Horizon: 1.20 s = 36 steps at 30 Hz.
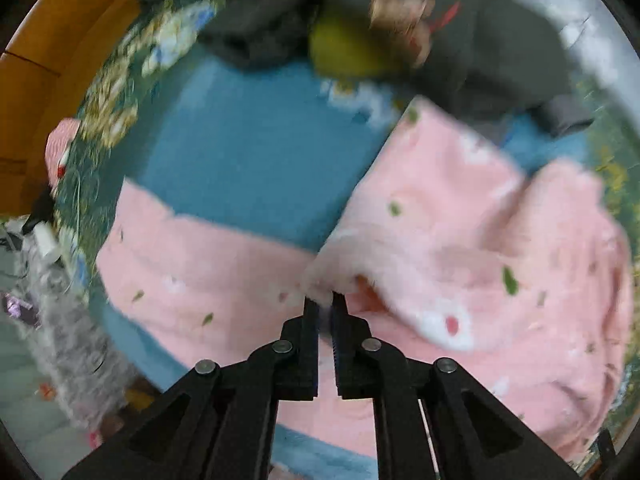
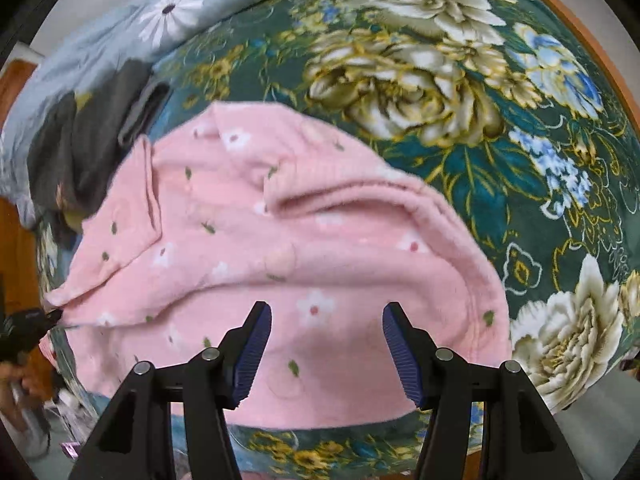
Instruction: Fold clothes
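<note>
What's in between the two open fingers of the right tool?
Only the pink flowered garment, lying on the green floral bedspread below the right tool, seen in the right wrist view. The fingers hold nothing.

no readable text, labels or numbers anywhere

The garment (image 2: 280, 248) lies on the bed (image 2: 460, 128); a heap of clothes (image 2: 76, 152) sits beyond its left end; the quilt (image 2: 132, 28) behind that.

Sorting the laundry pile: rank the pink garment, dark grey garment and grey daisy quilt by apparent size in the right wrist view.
1. pink garment, largest, though nearest the camera.
2. and 3. grey daisy quilt and dark grey garment: look alike in size, both partly hidden, so unranked.
</note>
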Tool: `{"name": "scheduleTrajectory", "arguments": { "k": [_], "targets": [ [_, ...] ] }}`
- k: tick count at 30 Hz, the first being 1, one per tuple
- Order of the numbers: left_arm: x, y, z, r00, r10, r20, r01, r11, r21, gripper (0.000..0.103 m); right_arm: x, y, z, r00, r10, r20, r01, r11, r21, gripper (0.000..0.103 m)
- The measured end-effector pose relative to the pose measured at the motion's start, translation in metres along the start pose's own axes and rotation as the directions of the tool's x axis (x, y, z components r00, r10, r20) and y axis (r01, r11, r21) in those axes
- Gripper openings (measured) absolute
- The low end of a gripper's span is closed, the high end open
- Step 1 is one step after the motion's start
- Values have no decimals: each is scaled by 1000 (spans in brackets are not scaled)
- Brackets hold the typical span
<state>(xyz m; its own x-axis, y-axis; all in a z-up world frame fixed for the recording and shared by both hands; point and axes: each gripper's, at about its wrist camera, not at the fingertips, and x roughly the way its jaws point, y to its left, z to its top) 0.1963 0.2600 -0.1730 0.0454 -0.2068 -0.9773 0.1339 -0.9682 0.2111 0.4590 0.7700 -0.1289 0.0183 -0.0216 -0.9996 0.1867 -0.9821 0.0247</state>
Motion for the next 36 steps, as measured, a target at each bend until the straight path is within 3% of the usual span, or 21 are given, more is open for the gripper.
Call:
{"name": "scheduleTrajectory", "arguments": {
  "k": [2,3,4,8,11,13,16,18,21,23,25,26,27,28,30,34,36],
  "targets": [
    [-7,-2,-6,1000,15,13,-15,1000,1,18,2,-9,-3,1000,6,-1,-6,1000,22,62],
    [-13,-3,-9,1000,10,26,-9,1000,-2,36,4,-13,-5,1000,4,0,-4,999,32,62],
    [-22,-4,-12,999,-6,45,6,1000,-7,46,6,-17,-6,1000,4,-1,-4,999,41,62],
    [-57,-37,-27,986,-60,157,55,998,31,55,14,-29,-9,1000,5,-11,-4,998,63,62],
    [-54,-106,-36,980,-164,115,135,965,224,55,20,-32,-11,1000,17,-14,-16,997,73,62],
    [-49,-161,-52,980,-156,120,96,910,404,56,21,-34,-14,1000,27,-7,-26,996,81,62],
    [-31,-230,-76,981,-83,175,-45,781,623,58,18,-40,-22,999,40,24,-42,995,87,62],
    [-14,-264,-88,975,-27,221,-146,673,725,59,19,-46,-27,999,40,28,-42,995,87,62],
    [6,-289,-97,975,7,221,-187,561,807,59,24,-59,-39,999,29,13,-30,994,103,62],
    [18,-299,-100,974,37,225,-213,504,837,60,28,-69,-46,1000,18,-1,-18,993,116,62],
    [26,-301,-99,965,67,253,-254,477,841,59,29,-80,-51,1000,3,-10,-1,991,133,62],
    [27,-300,-96,962,74,263,-266,484,834,59,29,-84,-52,1000,-3,-11,4,990,144,62],
    [27,-296,-92,963,77,259,-262,503,824,47,28,-88,-53,1000,-7,-12,9,988,157,62],
    [26,-292,-86,966,79,245,-249,527,813,27,28,-92,-55,1000,-12,-13,14,985,170,62],
    [19,-280,-74,970,71,232,-230,578,783,9,25,-95,-54,1000,-21,-11,23,983,183,62],
    [-15,-242,-50,971,-22,239,-160,680,715,8,18,-87,-41,999,-43,6,41,989,144,62],
    [-43,-206,-33,961,-88,263,-107,757,644,8,13,-77,-33,999,-48,21,45,993,113,62]
  ]
}}
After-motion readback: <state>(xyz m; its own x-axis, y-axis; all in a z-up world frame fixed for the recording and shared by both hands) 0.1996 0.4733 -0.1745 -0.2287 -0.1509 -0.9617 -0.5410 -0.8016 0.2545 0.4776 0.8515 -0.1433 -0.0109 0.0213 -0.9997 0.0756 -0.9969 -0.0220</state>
